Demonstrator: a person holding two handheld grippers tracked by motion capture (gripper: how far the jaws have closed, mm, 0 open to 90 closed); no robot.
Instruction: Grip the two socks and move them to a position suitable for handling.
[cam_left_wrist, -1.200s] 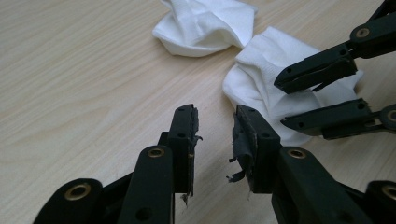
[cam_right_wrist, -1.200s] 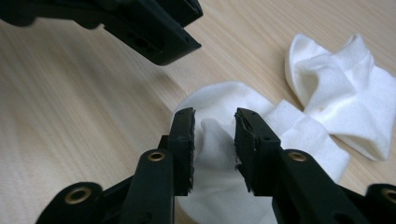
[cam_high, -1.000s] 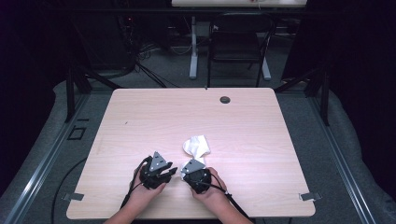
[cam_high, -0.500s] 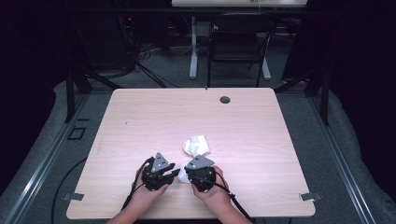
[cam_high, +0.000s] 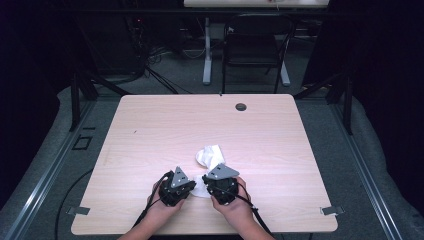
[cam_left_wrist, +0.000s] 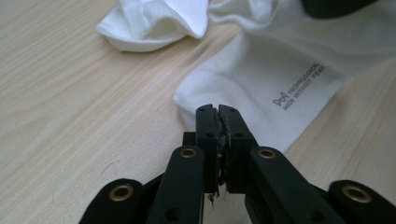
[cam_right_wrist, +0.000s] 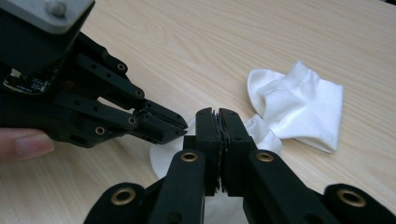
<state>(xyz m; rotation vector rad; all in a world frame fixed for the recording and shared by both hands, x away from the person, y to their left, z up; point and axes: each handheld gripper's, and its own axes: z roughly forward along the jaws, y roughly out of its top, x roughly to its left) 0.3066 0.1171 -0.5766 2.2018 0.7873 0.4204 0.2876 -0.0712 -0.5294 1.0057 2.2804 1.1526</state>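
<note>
Two white socks lie on the wooden table (cam_high: 150, 130). One sock (cam_high: 210, 156) (cam_right_wrist: 299, 107) (cam_left_wrist: 154, 23) is crumpled a little beyond the grippers. The other, a flat sock (cam_high: 200, 188) (cam_left_wrist: 280, 70) (cam_right_wrist: 166, 163) with small grey print, stretches between them. My left gripper (cam_high: 191, 183) (cam_left_wrist: 217, 110) (cam_right_wrist: 183, 123) is shut, tips at that sock's near edge. My right gripper (cam_high: 206, 180) (cam_right_wrist: 217, 112) (cam_left_wrist: 336, 5) is shut too, over the sock's other end. No cloth shows between either pair of jaws. A hand holds each gripper near the table's front edge.
A small dark grommet (cam_high: 241, 106) sits near the table's far edge. Beyond the table stand a black chair (cam_high: 255, 45) and a tangle of cables on the floor. Metal rails run along both sides of the table.
The right gripper has shifted a little to the right, away from the left one, and the flat sock now shows white between them. The left gripper has barely moved.
</note>
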